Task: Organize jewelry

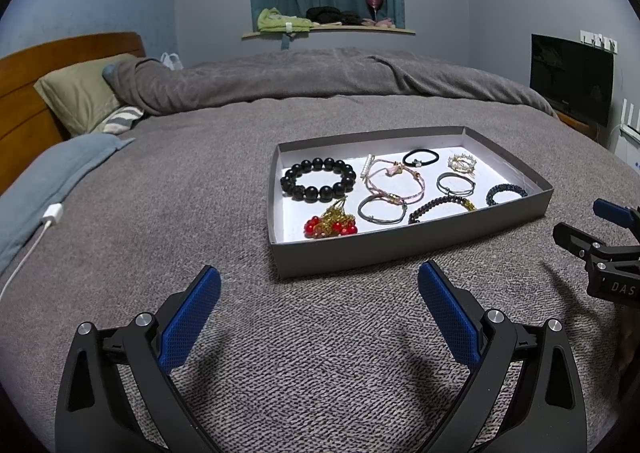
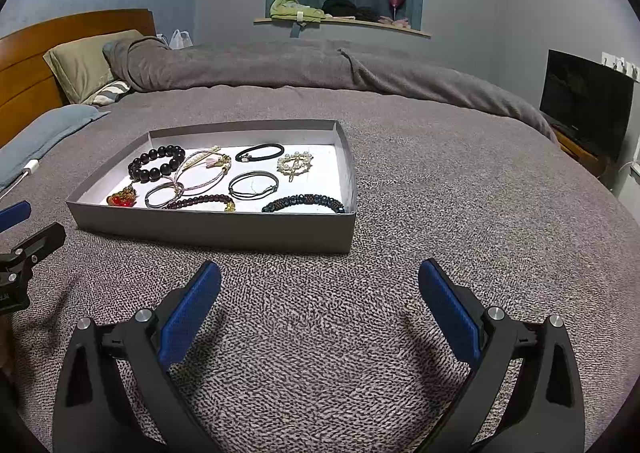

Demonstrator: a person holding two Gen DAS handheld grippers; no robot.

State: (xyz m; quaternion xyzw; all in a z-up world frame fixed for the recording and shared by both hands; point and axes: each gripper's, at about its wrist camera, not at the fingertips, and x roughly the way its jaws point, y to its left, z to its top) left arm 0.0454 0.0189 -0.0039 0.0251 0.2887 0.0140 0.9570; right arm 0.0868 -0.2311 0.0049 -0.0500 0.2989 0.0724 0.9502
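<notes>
A shallow grey box (image 1: 400,249) (image 2: 216,231) with a white floor rests on the bed. Inside lie several pieces: a black bead bracelet (image 1: 318,184) (image 2: 157,162), a red and gold bead cluster (image 1: 331,224) (image 2: 122,197), a pink cord bracelet (image 1: 394,180), a black hair tie (image 1: 421,157) (image 2: 260,152), a pearl clip (image 1: 462,163) (image 2: 295,164), thin grey bangles (image 1: 382,209) (image 2: 253,185) and dark beaded bracelets (image 1: 506,194) (image 2: 304,203). My left gripper (image 1: 320,285) hovers open in front of the box, empty. My right gripper (image 2: 320,285) is open and empty too, near the box's front right corner.
The grey knit bedspread (image 1: 280,353) covers the bed around the box. Pillows (image 1: 80,97) and a wooden headboard (image 1: 24,93) sit at the left, with a white charger cable (image 1: 44,225). A dark screen (image 1: 570,81) stands at the right. A rumpled duvet (image 1: 320,77) lies behind.
</notes>
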